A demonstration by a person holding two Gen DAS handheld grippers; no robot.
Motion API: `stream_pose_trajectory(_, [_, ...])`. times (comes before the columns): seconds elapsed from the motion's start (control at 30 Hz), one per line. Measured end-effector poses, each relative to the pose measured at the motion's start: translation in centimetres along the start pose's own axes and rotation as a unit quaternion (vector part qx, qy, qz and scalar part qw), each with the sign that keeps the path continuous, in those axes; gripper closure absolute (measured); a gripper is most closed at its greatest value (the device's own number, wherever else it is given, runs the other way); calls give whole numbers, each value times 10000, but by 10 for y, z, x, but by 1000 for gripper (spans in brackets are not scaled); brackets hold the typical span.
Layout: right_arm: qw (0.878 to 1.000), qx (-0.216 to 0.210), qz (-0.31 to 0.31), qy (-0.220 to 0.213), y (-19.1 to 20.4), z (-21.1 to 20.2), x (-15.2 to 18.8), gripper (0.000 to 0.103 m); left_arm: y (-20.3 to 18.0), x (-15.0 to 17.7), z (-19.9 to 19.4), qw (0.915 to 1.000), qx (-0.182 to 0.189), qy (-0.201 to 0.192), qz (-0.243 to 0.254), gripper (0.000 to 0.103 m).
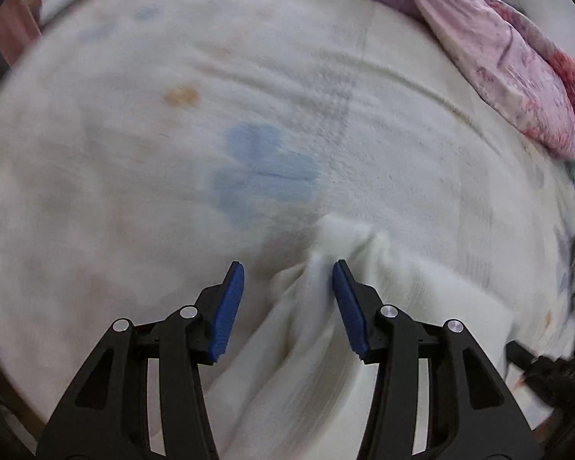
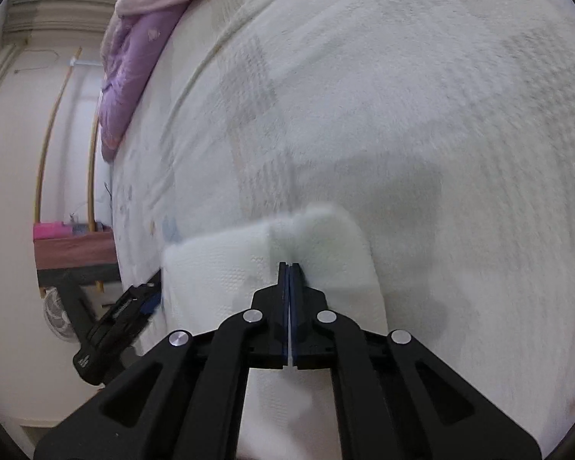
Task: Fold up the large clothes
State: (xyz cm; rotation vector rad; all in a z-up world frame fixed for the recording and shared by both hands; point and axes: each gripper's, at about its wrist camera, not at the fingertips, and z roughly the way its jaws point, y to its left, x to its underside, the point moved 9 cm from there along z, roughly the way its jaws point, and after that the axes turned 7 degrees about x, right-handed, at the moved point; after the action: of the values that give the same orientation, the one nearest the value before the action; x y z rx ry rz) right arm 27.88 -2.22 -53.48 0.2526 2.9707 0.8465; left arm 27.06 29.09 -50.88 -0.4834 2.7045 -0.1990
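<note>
The right gripper has its fingers pressed together on a fold of the white cloth, pinching it just above the bed cover. The left gripper stands with its fingers spread; the same white cloth rises between them as a bunched ridge, brushing the right-hand pad but not clamped. In the left view the cloth sits at about 6 o'clock and runs off toward 4 o'clock.

To do this step well, I would judge the left gripper should close on the ridge near its corner, so both holds sit on one edge and the cloth can be pulled taut before it is laid over. Both views are smeared, so the exact hem is hard to make out.

The pink quilt heaped at 2 o'clock marks the far limit; the bed cover from 9 to 12 o'clock offers wide open room. In the right view, the bed's edge lies at 9 o'clock.
</note>
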Motion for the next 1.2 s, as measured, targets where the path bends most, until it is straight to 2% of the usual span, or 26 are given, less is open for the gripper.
stream_pose_trajectory(0.07, [9988, 211, -440, 1, 3, -2, 20, 96, -2, 22, -24, 9997, 22, -36, 237, 54])
stream_pose_trajectory(0.13, [9990, 89, -439, 6, -8, 11, 43, 97, 0, 56, -22, 9986, -7, 303, 442, 54])
stream_pose_trajectory(0.17, [9997, 30, -71, 250, -20, 18, 56, 98, 6, 88, -12, 9961, -156, 674, 539, 54])
stream_pose_trajectory(0.23, [9949, -463, 716, 535, -28, 10, 81, 97, 22, 125, -12, 9939, -342, 927, 486, 54])
stream_pose_trajectory(0.3, [9955, -384, 484, 719, -26, 6, 105, 96, 28, 137, -27, 9959, -376, 723, 400, 54])
stream_pose_trajectory(0.37, [9952, -300, 217, 909, -31, 13, 138, 96, 41, 152, -36, 9951, -492, 844, 122, 51])
stream_pose_trajectory(0.47, [9848, -471, 689, 1523, -42, 23, 177, 97, 53, 171, -39, 9939, -426, 1000, -158, 51])
stream_pose_trajectory(0.6, [9880, -143, -100, 1533, -38, 16, 181, 97, 57, 188, -44, 9928, -471, 1098, -50, 46])
stream_pose_trajectory(0.63, [9860, -128, -26, 1662, -39, 14, 178, 96, 57, 189, -45, 9927, -436, 1125, -79, 46])
stream_pose_trajectory(0.67, [9847, -135, 70, 1734, -36, 11, 174, 94, 58, 191, -47, 9926, -410, 1134, -109, 41])
stream_pose_trajectory(0.7, [9840, -203, 112, 1766, -33, 4, 168, 81, 59, 190, -51, 9927, -399, 1129, -131, 35])
stream_pose_trajectory(0.73, [9858, -232, 8, 1661, -29, -7, 161, 53, 59, 184, -56, 9934, -386, 1072, -124, 26])
stream_pose_trajectory(0.8, [9927, -186, -300, 1154, -23, -33, 142, 12, 55, 173, -64, 9953, -249, 937, -62, 23])
stream_pose_trajectory(0.83, [9947, -170, -458, 909, -23, -45, 133, 10, 53, 165, -67, 9961, -130, 868, -45, 18])
stream_pose_trajectory(0.87, [9947, -163, -557, 847, -25, -53, 129, 10, 53, 160, -68, 9965, -83, 825, -54, 14])
stream_pose_trajectory(0.97, [9950, 182, -605, 777, -49, -62, 127, 10, 51, 141, -63, 9968, 63, 794, -56, 14])
stream_pose_trajectory(1.2, [9949, 403, -188, 904, -81, -51, 113, 10, 52, 125, -53, 9964, -122, 837, 102, 14])
